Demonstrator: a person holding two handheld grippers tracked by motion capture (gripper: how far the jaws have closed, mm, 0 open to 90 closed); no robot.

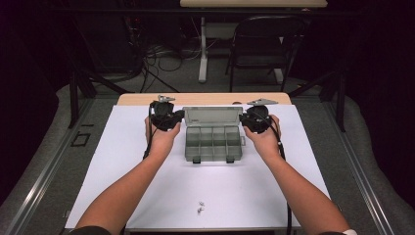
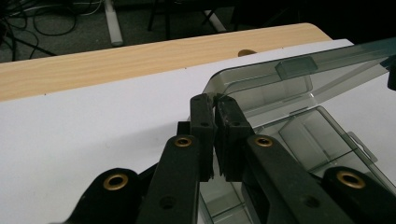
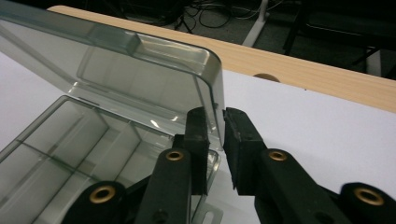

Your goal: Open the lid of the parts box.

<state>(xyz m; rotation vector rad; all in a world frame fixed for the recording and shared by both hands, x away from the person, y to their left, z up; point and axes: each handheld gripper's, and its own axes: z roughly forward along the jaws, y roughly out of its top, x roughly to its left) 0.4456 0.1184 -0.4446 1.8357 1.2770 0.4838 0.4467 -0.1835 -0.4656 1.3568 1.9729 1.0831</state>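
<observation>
Compartment box (image 1: 213, 142) of smoky clear plastic sits open on the far middle of a white sheet (image 1: 210, 181) that covers most of a pale wooden table (image 1: 132, 99), its lid (image 1: 212, 115) tilted up at the far side. At the box's left, the left gripper (image 1: 179, 116) has its jaws pinched on the lid's left edge, seen closely in the left gripper view (image 2: 215, 105). At the box's right, the right gripper (image 1: 243, 119) has its jaws narrow around the lid's right edge (image 3: 215, 116), a slim gap showing beside one pad. Two small metal bits (image 1: 200, 206) lie near the sheet's front edge. Beyond the table are grey floor, tangled cables (image 1: 161, 58), a white table leg (image 1: 202, 49) and a dark folding chair (image 1: 262, 44).
</observation>
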